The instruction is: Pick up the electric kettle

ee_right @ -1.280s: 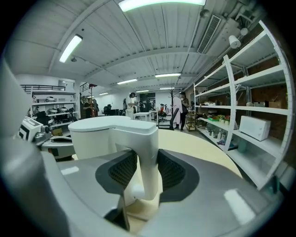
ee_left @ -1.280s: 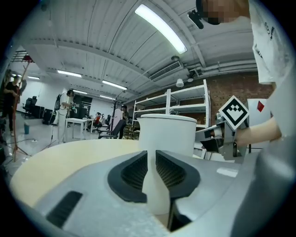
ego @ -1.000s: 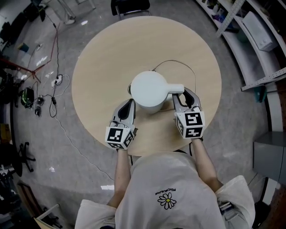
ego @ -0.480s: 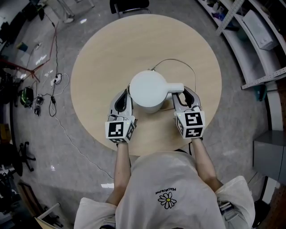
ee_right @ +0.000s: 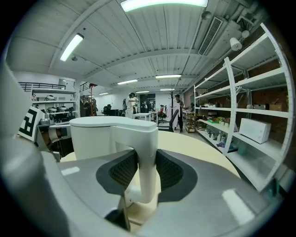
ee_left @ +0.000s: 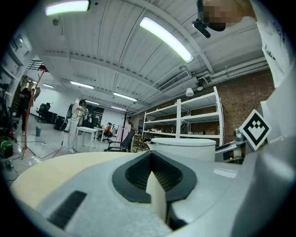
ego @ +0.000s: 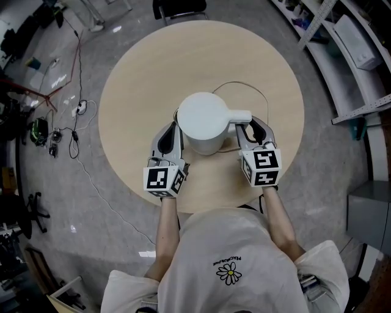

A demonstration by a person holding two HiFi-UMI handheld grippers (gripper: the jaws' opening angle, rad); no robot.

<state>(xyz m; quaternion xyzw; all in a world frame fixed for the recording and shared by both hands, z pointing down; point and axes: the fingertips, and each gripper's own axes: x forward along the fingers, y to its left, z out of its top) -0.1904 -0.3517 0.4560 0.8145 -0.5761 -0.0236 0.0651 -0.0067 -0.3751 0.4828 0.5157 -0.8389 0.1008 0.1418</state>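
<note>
The white electric kettle (ego: 204, 119) stands near the middle of the round wooden table (ego: 153, 67), its handle (ego: 239, 116) pointing right. My right gripper (ego: 247, 130) is shut on that handle (ee_right: 145, 157), a ribbed pad pressing on each side of it. The kettle's body (ee_right: 95, 136) rises just behind the jaws. My left gripper (ego: 169, 129) is shut and empty, lying level close beside the kettle's left side. In the left gripper view the shut jaws (ee_left: 151, 159) meet in a line, with the kettle (ee_left: 185, 146) just beyond to the right.
A thin cord (ego: 244, 85) loops over the table behind the kettle. A dark chair (ego: 177, 9) stands at the table's far side. Metal shelving (ego: 354, 49) runs along the right. Cables (ego: 73, 116) lie on the floor to the left.
My left gripper has moved forward and up along the kettle's left side and has stayed shut. The right gripper has kept its place on the handle.
</note>
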